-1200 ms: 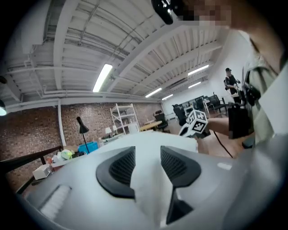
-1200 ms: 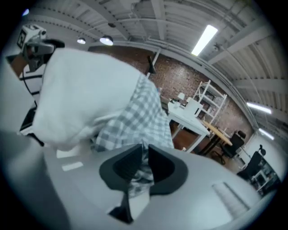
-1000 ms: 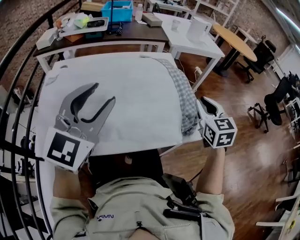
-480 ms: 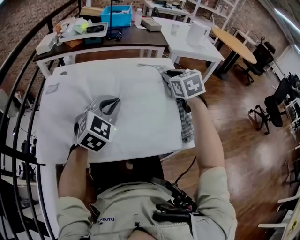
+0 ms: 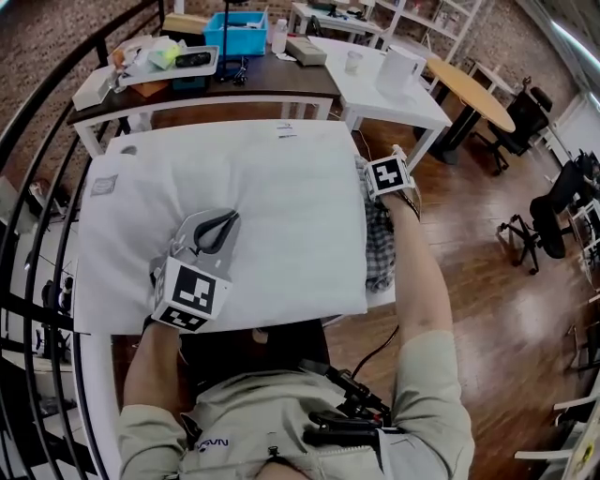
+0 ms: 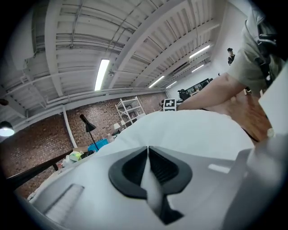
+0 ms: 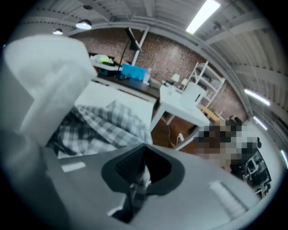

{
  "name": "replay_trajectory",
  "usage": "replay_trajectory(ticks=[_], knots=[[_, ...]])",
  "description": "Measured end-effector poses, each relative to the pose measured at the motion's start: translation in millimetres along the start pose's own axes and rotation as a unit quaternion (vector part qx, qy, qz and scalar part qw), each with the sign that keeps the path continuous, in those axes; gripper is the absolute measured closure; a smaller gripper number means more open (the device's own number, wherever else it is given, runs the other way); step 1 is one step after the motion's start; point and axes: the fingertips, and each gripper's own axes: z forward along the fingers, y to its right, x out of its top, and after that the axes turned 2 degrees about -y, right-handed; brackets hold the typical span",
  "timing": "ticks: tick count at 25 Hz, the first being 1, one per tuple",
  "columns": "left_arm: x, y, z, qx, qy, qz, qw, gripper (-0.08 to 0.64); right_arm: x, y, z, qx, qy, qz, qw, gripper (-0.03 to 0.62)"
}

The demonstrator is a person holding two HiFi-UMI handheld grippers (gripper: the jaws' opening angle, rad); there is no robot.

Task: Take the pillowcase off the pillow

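Observation:
A big white pillow (image 5: 253, 206) covers most of the white table. Its grey checked pillowcase (image 5: 380, 248) is bunched along the pillow's right edge and hangs over the table side. My left gripper (image 5: 223, 221) rests on the pillow's near left part, jaws shut with a fold of the white pillow fabric (image 6: 150, 188) pinched between them. My right gripper (image 5: 373, 187) sits at the pillow's right edge under its marker cube. In the right gripper view its jaws are shut on a strip of the checked pillowcase (image 7: 137, 191), with more of the case (image 7: 103, 126) lying beyond.
Behind the pillow stands a dark table with a blue bin (image 5: 234, 21) and a tray of small items (image 5: 164, 52). A white table (image 5: 384, 80) and a round wooden table (image 5: 469, 84) are at the back right. A black railing (image 5: 37, 281) runs along the left, with office chairs (image 5: 553, 206) on the right.
The left gripper dropped onto the pillow and closed on its fabric. The right gripper moved from the front right corner up to the pillow's right edge and closed on the checked case.

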Motion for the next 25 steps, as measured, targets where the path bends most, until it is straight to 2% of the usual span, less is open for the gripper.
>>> replay_trajectory(ticks=[1,3,4,7,8,10,13,15,17,19,21,25], knots=[[0,0,1,0.001,-0.001,0.001,1.0,0.542,-18,-9,12,0.024,-0.016,0.0,1.0,0.586],[1,0,4,0.001,-0.002,0.003,1.0,0.534,-35,-15,19,0.051,-0.005,0.021,0.998,0.581],[4,-1,4,0.001,0.002,0.005,1.0,0.524,-34,-14,15,0.059,0.013,0.037,0.997,0.568],[22,-8,-6,0.01,0.024,0.013,0.9996,0.478,-10,-12,-27,0.083,0.098,0.074,0.989,0.454],[30,-11,-15,0.016,0.033,0.015,0.9992,0.464,0,-16,-50,0.097,0.136,0.081,0.983,0.453],[41,-15,-38,0.031,0.046,0.015,0.9983,0.46,17,-32,-103,0.132,0.217,0.08,0.964,0.448],[39,-22,-82,0.068,0.065,-0.011,0.9955,0.46,24,-81,-195,0.195,0.326,0.033,0.924,0.448],[17,-27,-110,0.1,0.051,-0.054,0.9922,0.46,12,-128,-244,0.237,0.361,-0.034,0.901,0.458],[-15,-29,-132,0.124,0.009,-0.088,0.9884,0.461,-10,-171,-267,0.265,0.354,-0.107,0.89,0.517],[-46,-28,-146,0.13,-0.035,-0.1,0.9858,0.466,-29,-199,-266,0.272,0.332,-0.146,0.891,0.576],[-72,-26,-147,0.117,-0.066,-0.097,0.9861,0.468,-35,-210,-250,0.257,0.313,-0.153,0.901,0.588],[-99,-28,-114,0.094,-0.072,-0.11,0.9869,0.468,-17,-209,-209,0.204,0.3,-0.141,0.921,0.588]])
